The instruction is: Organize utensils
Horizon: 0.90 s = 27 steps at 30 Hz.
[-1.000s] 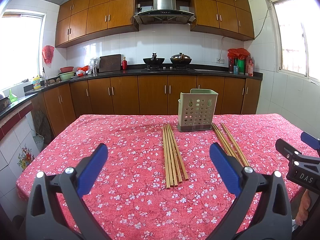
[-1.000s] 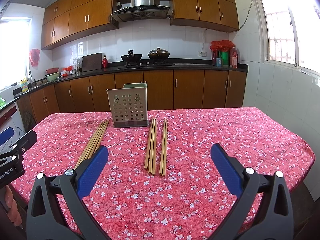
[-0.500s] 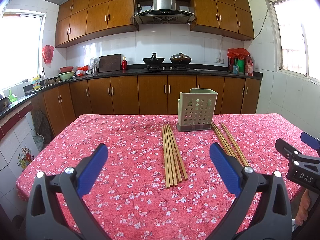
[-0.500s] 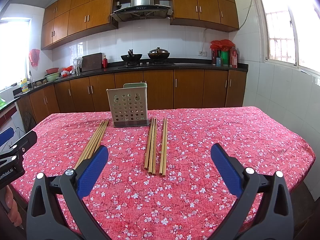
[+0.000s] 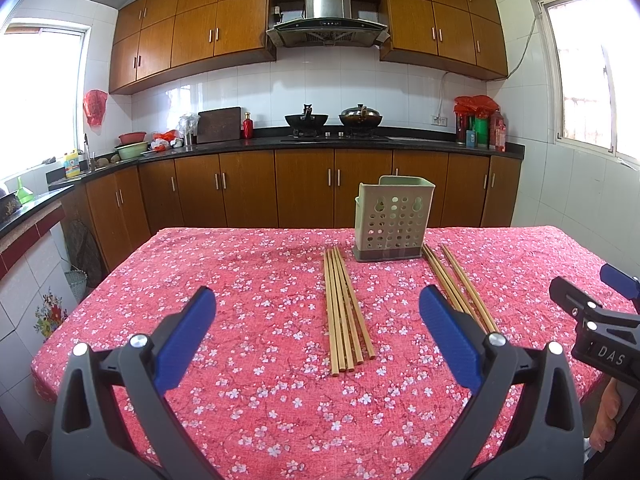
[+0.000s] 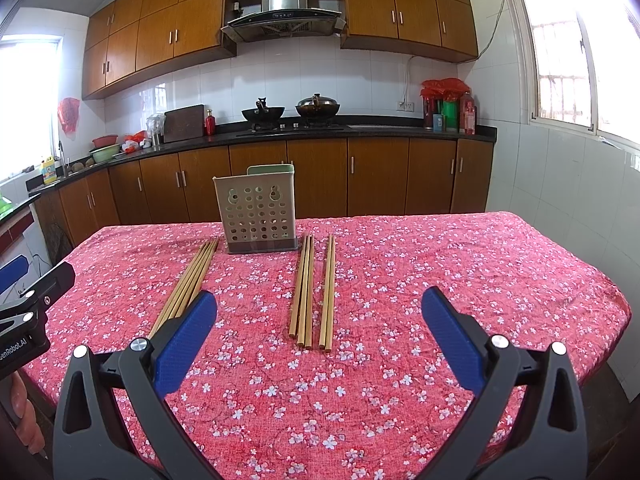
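Chopsticks (image 5: pixel 344 308) btwn, beyond L fingers (image 5: pixel 448 336)

Tablecloth (image 6: pixel 440 280) open (holder (image 6: pixel 258 216) blocks centre-back).

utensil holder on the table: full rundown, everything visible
The utensil holder is a pale green box, plastic by the look, its front wall pierced with rows of round holes and two keyhole slots near the top. A taller back panel rises behind the rim, and a dark base tray sits under it. It stands upright on the floral red tablecloth, between the chopstick bundles, apparently clear of them. No utensils show above the rim. Neither tongs touch it.
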{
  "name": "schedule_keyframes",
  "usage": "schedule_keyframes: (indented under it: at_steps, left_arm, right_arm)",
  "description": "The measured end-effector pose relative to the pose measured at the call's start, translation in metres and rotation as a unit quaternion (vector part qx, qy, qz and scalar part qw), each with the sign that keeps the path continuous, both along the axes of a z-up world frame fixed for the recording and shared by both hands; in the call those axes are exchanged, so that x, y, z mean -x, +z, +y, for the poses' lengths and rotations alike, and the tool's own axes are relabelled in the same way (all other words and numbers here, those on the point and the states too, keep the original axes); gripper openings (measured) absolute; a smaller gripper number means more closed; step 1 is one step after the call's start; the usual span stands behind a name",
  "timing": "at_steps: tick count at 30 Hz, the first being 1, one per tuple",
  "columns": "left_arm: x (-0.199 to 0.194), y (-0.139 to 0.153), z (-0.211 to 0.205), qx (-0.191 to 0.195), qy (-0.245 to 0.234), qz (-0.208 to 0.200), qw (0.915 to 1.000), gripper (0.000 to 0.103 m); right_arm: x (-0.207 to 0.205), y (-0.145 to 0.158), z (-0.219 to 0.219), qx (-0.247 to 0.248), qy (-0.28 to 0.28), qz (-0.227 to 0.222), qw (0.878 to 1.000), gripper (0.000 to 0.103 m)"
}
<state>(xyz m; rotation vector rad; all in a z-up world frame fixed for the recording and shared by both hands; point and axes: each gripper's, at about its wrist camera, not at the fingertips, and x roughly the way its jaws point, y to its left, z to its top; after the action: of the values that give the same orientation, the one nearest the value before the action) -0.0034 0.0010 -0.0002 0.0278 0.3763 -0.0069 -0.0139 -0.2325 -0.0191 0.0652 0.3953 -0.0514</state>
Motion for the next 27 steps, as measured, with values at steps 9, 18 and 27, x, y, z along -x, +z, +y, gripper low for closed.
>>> schedule_keyframes:
  at_steps: [9, 18, 27]
  left_arm:
    - [0.0039, -0.0005, 0.0000, -0.001, 0.000, -0.001, 1.0000, 0.099]
    - [-0.0007, -0.0017, -0.0025, 0.000, 0.000, 0.000, 1.0000, 0.099]
    - [-0.0007, -0.0018, -0.0025, 0.001, 0.000, 0.000, 1.0000, 0.099]
  right_arm:
    - [-0.0005, 0.0004, -0.0007, 0.000, 0.000, 0.001, 1.000, 0.101]
    - [-0.0002, 0.0006, -0.0006, -0.001, -0.001, 0.001, 1.000, 0.101]
    - [-0.0003, -0.0009, -0.0005, -0.001, -0.001, 0.001, 1.000, 0.101]
